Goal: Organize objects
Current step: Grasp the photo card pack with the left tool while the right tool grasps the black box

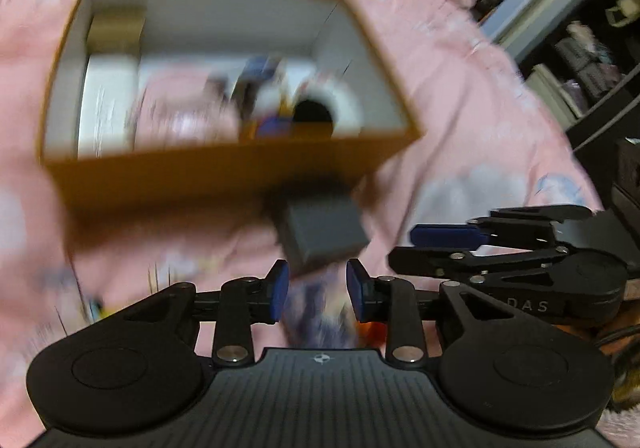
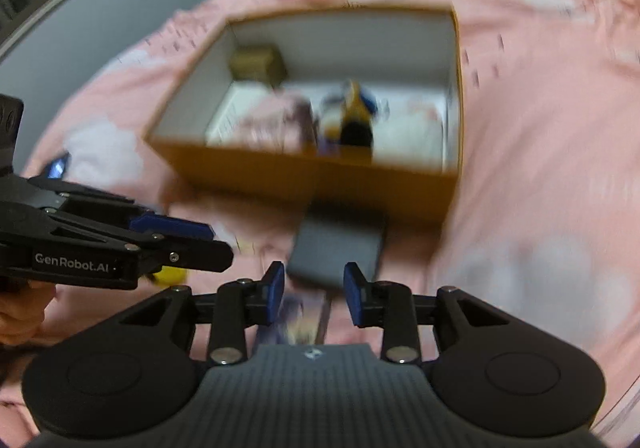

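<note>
An open cardboard box (image 1: 224,176) (image 2: 320,184) lies on a pink blanket, blurred in both views. Inside it are a small olive box (image 1: 116,28) (image 2: 256,62), a pink item (image 1: 184,116) and a blue and yellow figure (image 2: 354,108). A dark grey box (image 1: 324,236) (image 2: 338,248) lies on the blanket just in front of it. My left gripper (image 1: 318,290) hovers near the grey box, open, its pads apart and pressing on nothing. My right gripper (image 2: 314,294) is likewise open beside that box. A printed flat item (image 2: 296,320) lies below the pads.
The pink blanket (image 1: 460,108) (image 2: 540,168) spreads all around. Shelves with clutter (image 1: 580,48) stand at the right in the left wrist view. A grey wall (image 2: 80,28) and a small yellow thing (image 2: 172,276) show at the left in the right wrist view.
</note>
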Action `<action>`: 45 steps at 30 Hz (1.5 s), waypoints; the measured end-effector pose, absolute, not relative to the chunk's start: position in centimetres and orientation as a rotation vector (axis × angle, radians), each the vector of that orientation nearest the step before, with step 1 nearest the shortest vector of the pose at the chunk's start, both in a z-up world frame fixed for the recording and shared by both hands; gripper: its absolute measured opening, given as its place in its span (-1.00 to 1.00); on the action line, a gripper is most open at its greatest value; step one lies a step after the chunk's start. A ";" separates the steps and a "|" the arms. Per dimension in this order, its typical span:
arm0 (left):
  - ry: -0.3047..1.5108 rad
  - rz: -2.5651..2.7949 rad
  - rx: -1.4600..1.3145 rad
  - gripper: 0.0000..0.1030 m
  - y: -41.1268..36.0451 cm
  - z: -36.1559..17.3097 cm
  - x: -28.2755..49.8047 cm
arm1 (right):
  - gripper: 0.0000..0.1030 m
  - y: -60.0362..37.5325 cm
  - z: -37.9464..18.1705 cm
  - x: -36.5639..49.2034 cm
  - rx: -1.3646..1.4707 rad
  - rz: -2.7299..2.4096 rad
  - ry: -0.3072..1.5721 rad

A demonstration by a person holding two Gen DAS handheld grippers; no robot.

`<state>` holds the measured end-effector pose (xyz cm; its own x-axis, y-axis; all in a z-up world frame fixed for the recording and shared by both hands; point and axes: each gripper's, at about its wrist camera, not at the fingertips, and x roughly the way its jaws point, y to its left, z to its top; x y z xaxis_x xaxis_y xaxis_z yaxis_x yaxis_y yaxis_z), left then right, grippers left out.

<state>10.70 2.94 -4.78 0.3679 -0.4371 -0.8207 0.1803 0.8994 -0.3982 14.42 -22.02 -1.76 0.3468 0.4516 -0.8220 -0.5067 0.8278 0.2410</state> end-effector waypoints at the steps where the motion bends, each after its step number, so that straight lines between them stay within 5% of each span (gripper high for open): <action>1: 1.146 -0.386 -0.265 -0.26 2.9 -5.9 10.5 | -0.33 -22.1 -2.8 14.0 -0.061 0.602 1.065; 9: 1.240 -0.375 -0.348 0.22 2.1 -10.3 10.7 | -0.33 -22.7 -6.7 13.1 -0.034 0.523 1.142; 23: 1.308 -0.398 -0.431 0.48 1.0 -14.6 11.5 | -0.34 -23.8 -9.0 13.8 -0.024 0.457 1.208; 37: 1.218 -0.405 -0.425 -0.40 2.3 -11.3 9.6 | -0.32 -23.7 -8.1 13.9 -0.013 0.458 1.175; 45: 1.204 -0.382 -0.446 -0.51 3.7 -8.6 8.6 | 0.18 -23.0 -6.1 15.2 0.035 0.497 1.093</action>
